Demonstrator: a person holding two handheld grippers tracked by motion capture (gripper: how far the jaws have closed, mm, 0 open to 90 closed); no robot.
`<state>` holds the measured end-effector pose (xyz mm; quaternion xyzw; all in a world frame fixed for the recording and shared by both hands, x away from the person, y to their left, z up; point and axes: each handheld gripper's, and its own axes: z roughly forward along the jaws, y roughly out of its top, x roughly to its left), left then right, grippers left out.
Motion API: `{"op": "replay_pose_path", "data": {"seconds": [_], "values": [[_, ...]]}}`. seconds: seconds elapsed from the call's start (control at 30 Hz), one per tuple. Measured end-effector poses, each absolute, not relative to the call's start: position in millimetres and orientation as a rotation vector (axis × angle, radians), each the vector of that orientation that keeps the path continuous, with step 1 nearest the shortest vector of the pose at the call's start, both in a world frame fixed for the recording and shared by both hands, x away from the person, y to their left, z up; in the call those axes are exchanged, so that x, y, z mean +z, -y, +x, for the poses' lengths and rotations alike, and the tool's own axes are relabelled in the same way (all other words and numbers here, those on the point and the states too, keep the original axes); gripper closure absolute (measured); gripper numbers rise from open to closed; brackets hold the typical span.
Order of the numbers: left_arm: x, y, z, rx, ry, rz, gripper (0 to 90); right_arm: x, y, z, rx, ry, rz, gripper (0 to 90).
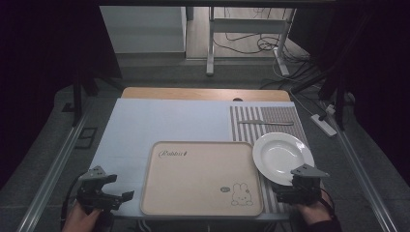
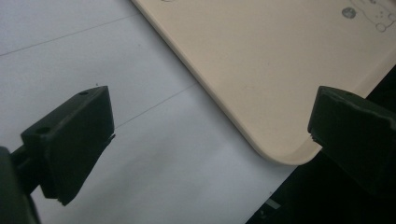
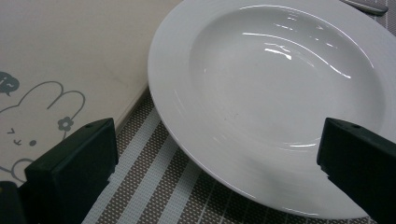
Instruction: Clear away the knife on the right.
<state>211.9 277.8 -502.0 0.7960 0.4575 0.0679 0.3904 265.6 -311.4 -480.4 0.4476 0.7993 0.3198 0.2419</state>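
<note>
A beige tray (image 1: 193, 193) with a rabbit drawing lies at the table's front middle. A white deep plate (image 1: 280, 154) rests on a striped placemat (image 1: 285, 121) to the tray's right, its edge touching the tray. My left gripper (image 1: 113, 191) hovers at the tray's front left corner, open and holding nothing; the left gripper view puts the tray corner (image 2: 280, 154) between its jaws. My right gripper (image 1: 295, 191) is open at the plate's near rim, and the right gripper view has the plate (image 3: 280, 93) just ahead of its jaws.
A table knife (image 1: 266, 122) lies across the placemat behind the plate. A pale blue cloth (image 1: 159, 121) covers the table's left and middle. Wooden table edge (image 1: 203, 93) runs along the back. Cables and a power strip (image 1: 324, 124) lie on the floor at right.
</note>
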Motion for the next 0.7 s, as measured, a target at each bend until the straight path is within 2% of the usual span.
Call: {"op": "replay_pose_path", "data": {"seconds": [0.7], "values": [[-502.0, -277.1, 211.6, 0.181, -1.168, 2.03, 1.4, -480.5, 311.9, 267.7, 0.883, -2.217, 1.232, 0.0]]}}
